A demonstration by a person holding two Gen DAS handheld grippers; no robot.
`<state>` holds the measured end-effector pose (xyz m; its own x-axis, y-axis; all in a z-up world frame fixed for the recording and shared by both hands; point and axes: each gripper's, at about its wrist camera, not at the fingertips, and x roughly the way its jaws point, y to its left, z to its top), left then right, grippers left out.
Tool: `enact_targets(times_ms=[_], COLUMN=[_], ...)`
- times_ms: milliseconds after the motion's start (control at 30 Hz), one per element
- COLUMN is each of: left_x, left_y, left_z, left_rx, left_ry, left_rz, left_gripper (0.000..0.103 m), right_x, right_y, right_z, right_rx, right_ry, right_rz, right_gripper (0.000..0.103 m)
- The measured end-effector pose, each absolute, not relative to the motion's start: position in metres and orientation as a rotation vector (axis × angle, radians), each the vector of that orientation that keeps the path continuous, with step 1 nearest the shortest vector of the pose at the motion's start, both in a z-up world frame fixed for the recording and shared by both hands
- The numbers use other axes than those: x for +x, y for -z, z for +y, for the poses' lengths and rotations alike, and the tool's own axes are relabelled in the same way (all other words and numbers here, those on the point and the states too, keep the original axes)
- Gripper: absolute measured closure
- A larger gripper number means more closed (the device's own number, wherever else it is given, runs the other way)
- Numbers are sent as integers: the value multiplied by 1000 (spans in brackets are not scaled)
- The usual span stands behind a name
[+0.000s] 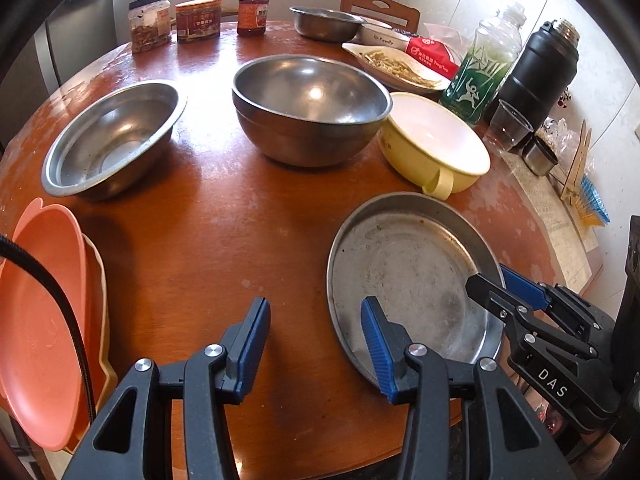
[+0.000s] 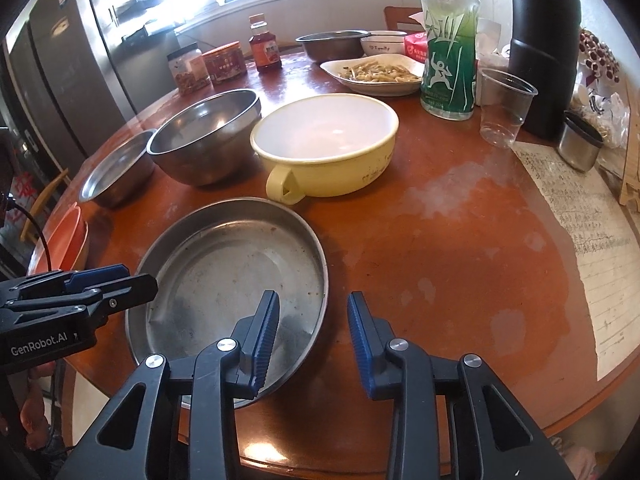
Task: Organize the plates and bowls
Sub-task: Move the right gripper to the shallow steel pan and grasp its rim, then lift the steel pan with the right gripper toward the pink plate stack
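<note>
A flat steel pan (image 1: 408,276) (image 2: 228,272) lies at the near edge of the round wooden table (image 1: 224,232). My left gripper (image 1: 316,344) is open and empty; its right finger hangs over the pan's left rim. My right gripper (image 2: 314,336) is open and empty, straddling the pan's right rim; it also shows in the left wrist view (image 1: 504,284). Behind the pan stand a yellow handled bowl (image 1: 436,144) (image 2: 328,144), a deep steel bowl (image 1: 308,108) (image 2: 208,136) and a shallow steel bowl (image 1: 112,136) (image 2: 116,172). Orange plates (image 1: 44,320) (image 2: 60,244) are stacked at the left edge.
At the back are jars (image 1: 150,22), a sauce bottle (image 1: 252,6), another steel bowl (image 1: 326,22), a white bowl (image 2: 382,46) and a dish of food (image 1: 396,66). At the right stand a green bottle (image 2: 450,48), a plastic cup (image 2: 502,108), a black flask (image 2: 546,48) and a paper sheet (image 2: 592,248).
</note>
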<state>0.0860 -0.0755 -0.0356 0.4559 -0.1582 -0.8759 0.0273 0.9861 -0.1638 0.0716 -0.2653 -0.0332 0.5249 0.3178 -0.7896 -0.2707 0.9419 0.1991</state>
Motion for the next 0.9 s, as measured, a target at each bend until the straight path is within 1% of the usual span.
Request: enact_targets(times_ms=[67,233,367,567,633,900], left_x=[87,90,89,85,84,76], left_y=[37,37,38,40,39,26], left_z=[-76,-77,-82,-97,-95,-86], left_rx=[-132,-127,-121,-81,-86,-89], left_ry=[114,121,150,199,198,174], left_rz=[1097,1088,1081,1061,1061,1024], left_gripper=[56,56,56,57,59,59], right_x=[72,72,72,70,70,64], right_y=[33,34,34,33,31,19], right_z=[-266,-263,-261,-254,-253,-246], right_rx=[56,52,56,42,44,37], right_ry=[-354,-357,-365,-373,-375,-396], right_rz=[954,952,952,949,944,908], right_gripper=[71,71,75,77,77,77])
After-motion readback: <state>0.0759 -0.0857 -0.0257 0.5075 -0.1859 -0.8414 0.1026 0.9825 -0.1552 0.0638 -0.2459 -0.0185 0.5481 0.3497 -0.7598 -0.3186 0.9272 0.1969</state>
